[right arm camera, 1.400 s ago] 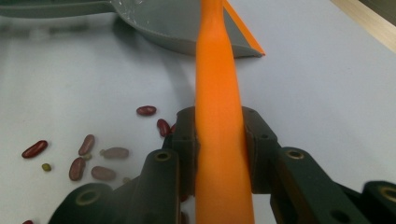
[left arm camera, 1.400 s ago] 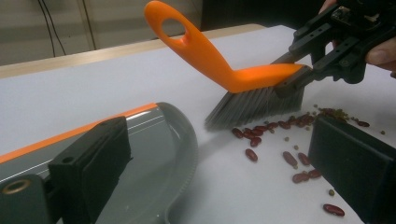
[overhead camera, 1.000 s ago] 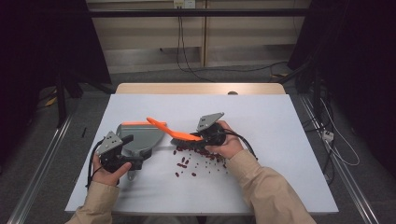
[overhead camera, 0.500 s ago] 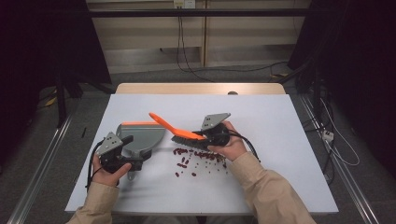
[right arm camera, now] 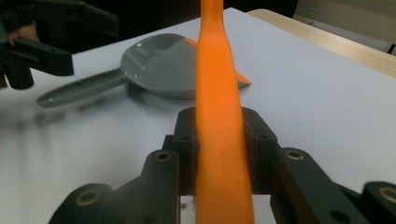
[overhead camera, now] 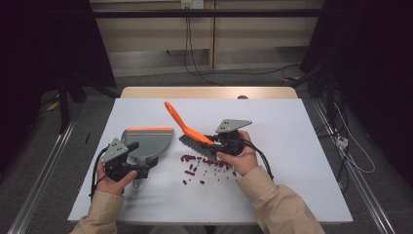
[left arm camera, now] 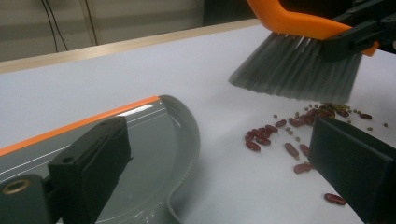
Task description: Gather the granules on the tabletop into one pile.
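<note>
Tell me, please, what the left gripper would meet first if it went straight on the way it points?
Probably the scattered red beans just beyond its fingers, then the brush bristles; depth is hard to judge.

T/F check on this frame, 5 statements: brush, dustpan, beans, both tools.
1. The right tool is shut on the orange brush. True.
2. The beans already lie in the dustpan. False: they are scattered on the white table, between dustpan and brush; the pan looks empty.
3. The brush bristles are near the beans. True.
4. The dustpan has an orange strip along its front edge. True.
5. The left tool grips the brush handle. False: its jaws stand apart by the dustpan, and the brush is in the right tool.
</note>
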